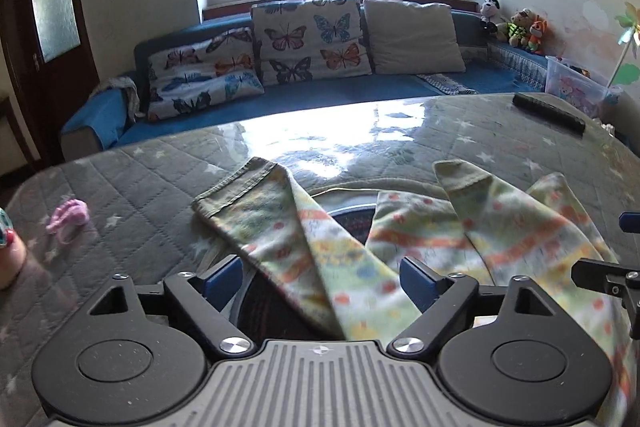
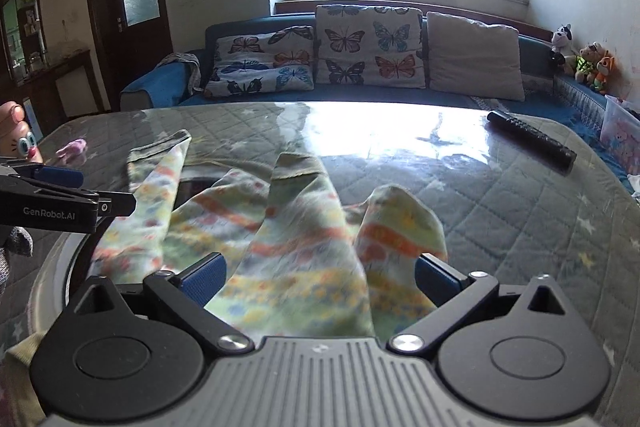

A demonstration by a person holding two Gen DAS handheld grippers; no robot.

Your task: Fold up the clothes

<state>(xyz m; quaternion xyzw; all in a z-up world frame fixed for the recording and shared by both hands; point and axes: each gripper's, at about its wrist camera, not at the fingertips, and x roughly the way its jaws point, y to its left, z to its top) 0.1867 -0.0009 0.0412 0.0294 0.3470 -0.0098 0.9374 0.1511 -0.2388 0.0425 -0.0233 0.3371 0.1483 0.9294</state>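
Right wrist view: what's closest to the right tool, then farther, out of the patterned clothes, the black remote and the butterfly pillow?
1. Patterned clothes: lying between the right tool's open fingers.
2. Black remote: right, far side of the table.
3. Butterfly pillow: upright on the sofa beyond the table, under the window.

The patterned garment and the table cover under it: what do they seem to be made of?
The patterned garment looks like soft, matte knit cotton: it drapes in limp folds, and its cuffs are stitched. The table cover seems to be quilted grey fabric with stars under a clear glossy sheet, probably plastic or glass, since it mirrors the window.
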